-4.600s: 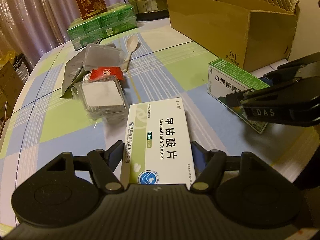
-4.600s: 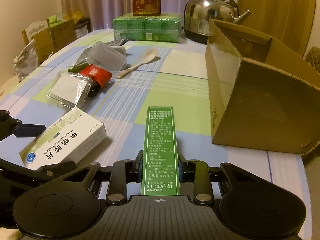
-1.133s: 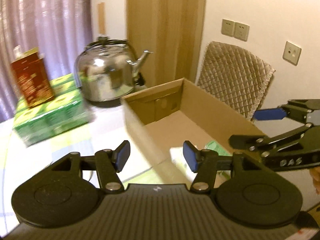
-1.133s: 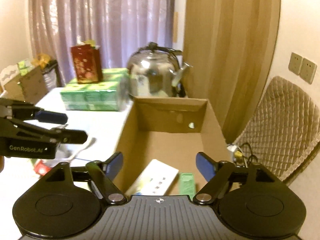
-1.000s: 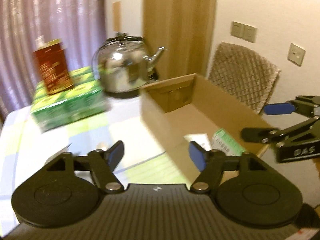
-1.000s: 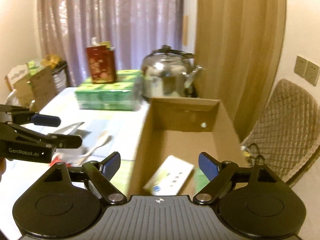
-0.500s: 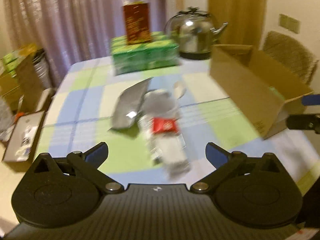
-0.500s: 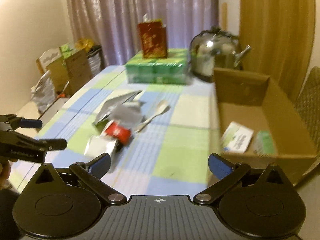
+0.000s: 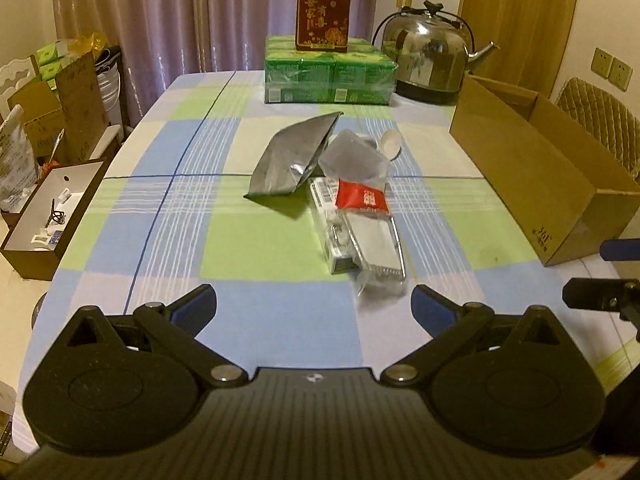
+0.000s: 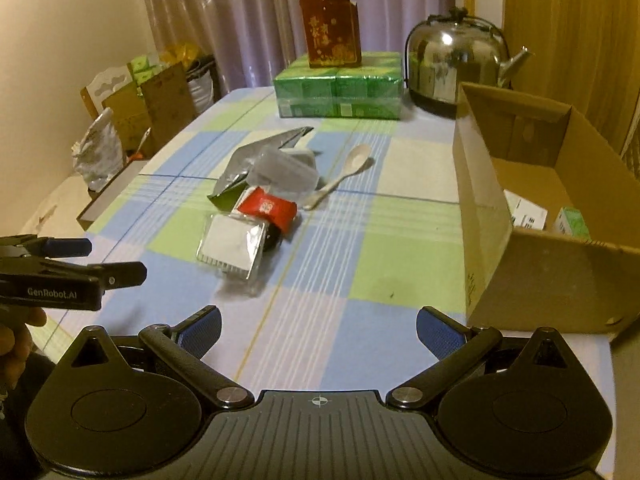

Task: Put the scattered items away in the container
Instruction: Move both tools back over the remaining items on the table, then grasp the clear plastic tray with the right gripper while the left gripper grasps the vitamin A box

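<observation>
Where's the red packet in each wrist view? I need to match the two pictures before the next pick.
Left wrist: red packet sits just right of centre, on top of the pile.
Right wrist: red packet sits left of centre, above the clear-wrapped tray.
Shared landmark: the steel kettle, at upper right in both.

Spoon [image 10: 343,176] left of cardboard box [image 10: 532,272], probably apart

Mauve curtains [image 9: 160,20] behind a checked-cloth table [image 9: 240,240], wooden door [image 9: 516,12], quilted chair [image 9: 600,116], warm dim light.
</observation>
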{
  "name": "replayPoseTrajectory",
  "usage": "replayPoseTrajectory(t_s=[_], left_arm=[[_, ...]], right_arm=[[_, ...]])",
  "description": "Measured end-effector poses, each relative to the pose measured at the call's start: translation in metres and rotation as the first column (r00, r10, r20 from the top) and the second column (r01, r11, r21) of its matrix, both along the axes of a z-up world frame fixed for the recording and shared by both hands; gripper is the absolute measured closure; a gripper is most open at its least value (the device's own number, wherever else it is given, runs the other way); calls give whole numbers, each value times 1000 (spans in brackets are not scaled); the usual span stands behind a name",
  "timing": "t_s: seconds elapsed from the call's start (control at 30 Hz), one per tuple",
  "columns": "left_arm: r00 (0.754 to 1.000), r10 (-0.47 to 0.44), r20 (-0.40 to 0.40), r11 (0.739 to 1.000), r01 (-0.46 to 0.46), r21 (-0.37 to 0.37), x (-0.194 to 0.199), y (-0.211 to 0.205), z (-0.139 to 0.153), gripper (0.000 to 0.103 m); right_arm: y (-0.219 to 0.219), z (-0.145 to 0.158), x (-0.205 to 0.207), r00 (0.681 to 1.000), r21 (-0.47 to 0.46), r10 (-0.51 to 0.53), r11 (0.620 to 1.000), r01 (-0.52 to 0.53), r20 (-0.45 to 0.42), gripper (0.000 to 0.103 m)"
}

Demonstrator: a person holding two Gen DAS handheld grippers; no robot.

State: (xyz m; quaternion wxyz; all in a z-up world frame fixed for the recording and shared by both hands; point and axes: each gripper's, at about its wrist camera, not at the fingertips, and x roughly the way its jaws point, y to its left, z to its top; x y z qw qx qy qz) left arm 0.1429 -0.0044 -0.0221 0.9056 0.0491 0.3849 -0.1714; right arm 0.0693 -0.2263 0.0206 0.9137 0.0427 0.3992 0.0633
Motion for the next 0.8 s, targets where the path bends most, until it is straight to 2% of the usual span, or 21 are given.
replayPoseTrajectory(t_s=[0.47, 0.67, 0.8], left_arm=[[999, 17, -36, 999, -16, 38, 12, 12, -19, 1], [1000, 20, -23, 996, -18, 82, 21, 18, -22, 1], [999, 43, -25, 996, -41, 77, 32, 30, -24, 1]], right_arm=[[24, -17, 26, 998, 34, 47, 998, -46, -28, 2], [38, -20, 47, 997, 40, 72, 997, -71, -27, 2], [50, -23, 67, 996, 47, 89, 995, -88, -22, 2]])
